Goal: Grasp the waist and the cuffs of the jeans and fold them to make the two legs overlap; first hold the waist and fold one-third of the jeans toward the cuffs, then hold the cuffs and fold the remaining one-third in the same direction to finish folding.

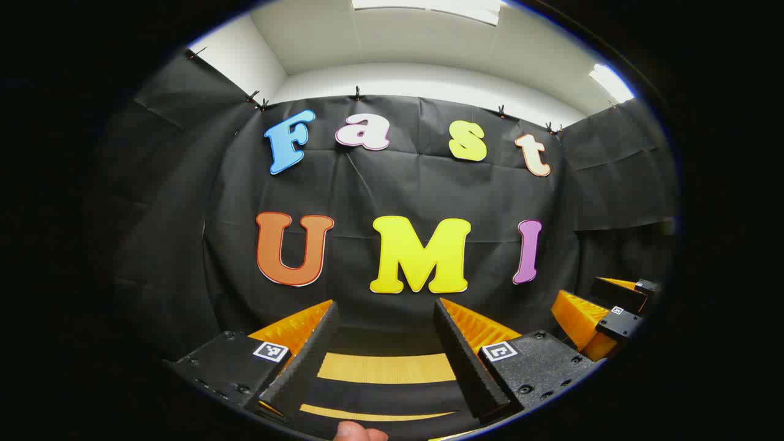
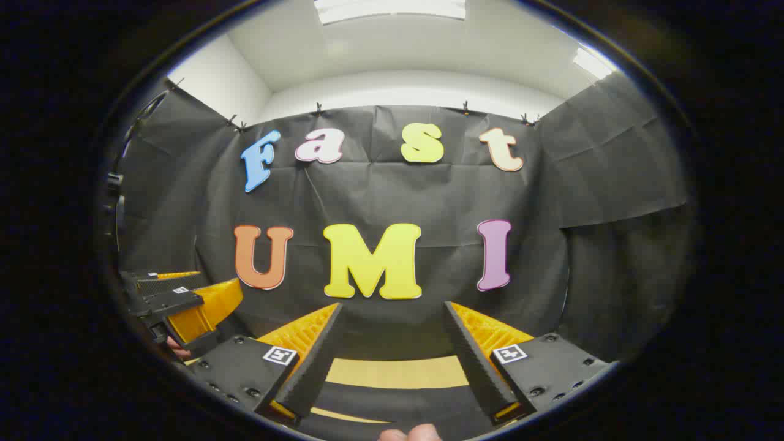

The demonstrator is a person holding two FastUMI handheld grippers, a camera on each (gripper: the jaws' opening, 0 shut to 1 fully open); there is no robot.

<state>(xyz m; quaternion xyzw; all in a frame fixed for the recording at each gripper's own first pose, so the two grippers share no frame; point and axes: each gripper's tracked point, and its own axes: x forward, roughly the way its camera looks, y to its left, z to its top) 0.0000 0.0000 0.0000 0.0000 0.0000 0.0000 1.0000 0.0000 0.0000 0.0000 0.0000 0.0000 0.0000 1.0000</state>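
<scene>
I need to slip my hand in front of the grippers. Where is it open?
It is open between the spread fingers of the left hand-held gripper and of the right hand-held gripper, and ahead up to the cloth wall. It is tight in the strip between the two, which are side by side.

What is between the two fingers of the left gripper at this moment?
Nothing is held: in the left gripper view the left gripper stands open, and through the gap only the black cloth wall shows.
</scene>
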